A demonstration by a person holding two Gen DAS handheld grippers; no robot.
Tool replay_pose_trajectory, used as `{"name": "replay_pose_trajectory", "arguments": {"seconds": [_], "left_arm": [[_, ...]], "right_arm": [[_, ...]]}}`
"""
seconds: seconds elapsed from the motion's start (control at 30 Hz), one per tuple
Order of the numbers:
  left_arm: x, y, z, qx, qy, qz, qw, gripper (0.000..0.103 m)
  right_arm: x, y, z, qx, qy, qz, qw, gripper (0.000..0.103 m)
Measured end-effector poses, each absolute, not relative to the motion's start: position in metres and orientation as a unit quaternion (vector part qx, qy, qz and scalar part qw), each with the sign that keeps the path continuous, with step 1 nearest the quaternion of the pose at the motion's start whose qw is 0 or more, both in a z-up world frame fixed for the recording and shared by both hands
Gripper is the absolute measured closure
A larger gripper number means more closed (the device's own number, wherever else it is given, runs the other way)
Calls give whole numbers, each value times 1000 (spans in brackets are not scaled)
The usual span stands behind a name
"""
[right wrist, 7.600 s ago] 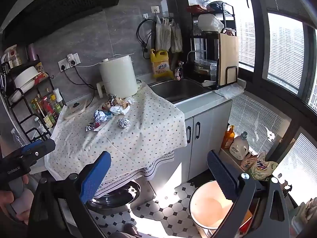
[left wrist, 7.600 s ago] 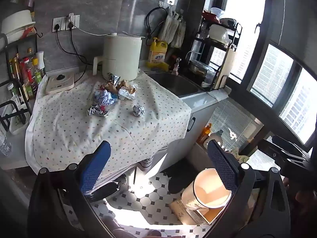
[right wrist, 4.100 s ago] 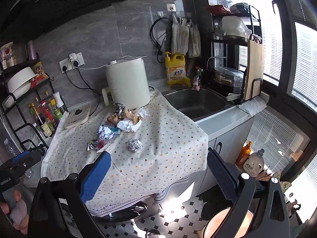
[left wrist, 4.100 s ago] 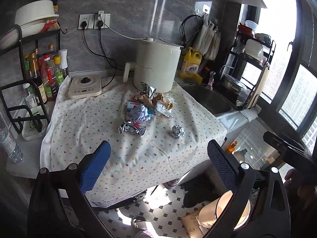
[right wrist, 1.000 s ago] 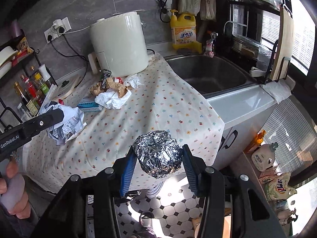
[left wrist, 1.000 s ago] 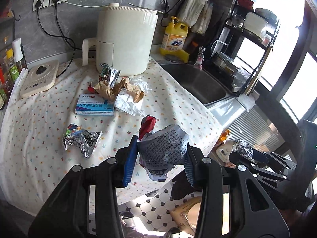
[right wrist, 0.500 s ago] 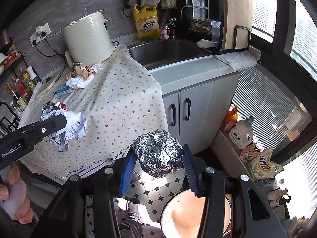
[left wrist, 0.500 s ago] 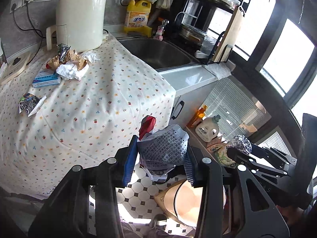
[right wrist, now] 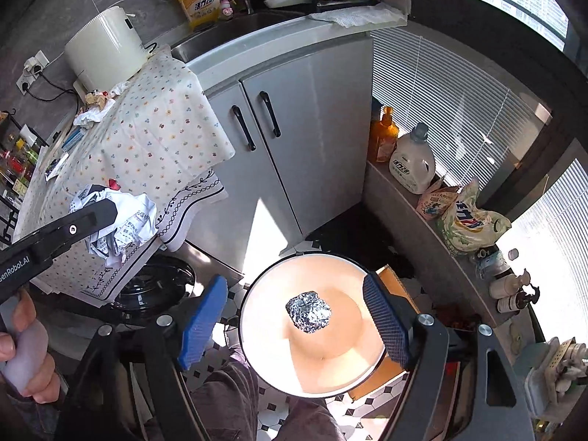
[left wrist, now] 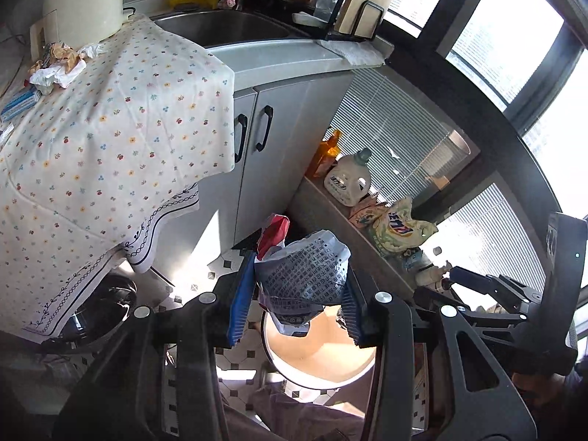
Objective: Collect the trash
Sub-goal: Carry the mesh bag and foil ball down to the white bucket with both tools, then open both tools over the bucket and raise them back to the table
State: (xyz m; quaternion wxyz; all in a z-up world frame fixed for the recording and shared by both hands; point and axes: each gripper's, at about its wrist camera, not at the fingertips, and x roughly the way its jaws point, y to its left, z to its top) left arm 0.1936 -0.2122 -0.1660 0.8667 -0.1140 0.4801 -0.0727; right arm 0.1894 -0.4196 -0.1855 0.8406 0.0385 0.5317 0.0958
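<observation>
My left gripper (left wrist: pixel 296 296) is shut on a crumpled printed wrapper (left wrist: pixel 303 277) with a red end, held above the round cream trash bin (left wrist: pixel 319 362) on the floor. The wrapper also shows in the right wrist view (right wrist: pixel 117 226). My right gripper (right wrist: pixel 296 319) is open above the same bin (right wrist: pixel 257 316). A foil ball (right wrist: pixel 308 311) is inside the bin, between my open fingers. More trash (left wrist: pixel 55 64) lies on the flowered tablecloth (left wrist: pixel 110 121) by the white appliance (left wrist: pixel 82 0): crumpled paper, tissue and a blue box (left wrist: pixel 18 101).
Grey cabinet doors (right wrist: pixel 294 128) stand behind the bin. A low ledge (right wrist: pixel 422 228) along the window holds detergent bottles and bags. A black round object (right wrist: pixel 154 288) sits under the table. A cardboard piece (right wrist: pixel 395 279) lies beside the bin. The sink (left wrist: pixel 220 27) is behind.
Both grippers swung away from the table and down over the bin. My right gripper opened and the foil ball dropped into the bin. The left still holds the wrapper.
</observation>
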Motion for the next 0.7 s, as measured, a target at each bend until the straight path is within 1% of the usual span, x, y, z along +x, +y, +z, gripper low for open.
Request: {"name": "replay_pose_trajectory", "arguments": {"seconds": [0.43, 0.5, 0.53, 0.57, 0.6, 0.67, 0.7], "left_arm": [[206, -277, -210, -102, 540, -146, 823, 58], [208, -285, -216, -108, 548, -159, 814, 51], [209, -288, -218, -111, 552, -164, 810, 44], [209, -290, -219, -113, 552, -167, 809, 41], [209, -291, -218, -112, 551, -169, 810, 39], [209, -289, -214, -115, 547, -169, 812, 30], [209, -287, -213, -117, 544, -166, 814, 29]], "right_arm": [[170, -494, -175, 81, 517, 9, 852, 28], [168, -501, -176, 83, 517, 0, 852, 28], [167, -504, -176, 84, 517, -3, 852, 28], [167, -507, -176, 86, 518, -6, 851, 28], [167, -508, -176, 87, 518, -7, 851, 28], [167, -507, -176, 88, 518, -6, 851, 28], [169, -505, -176, 87, 518, -3, 851, 28]]}}
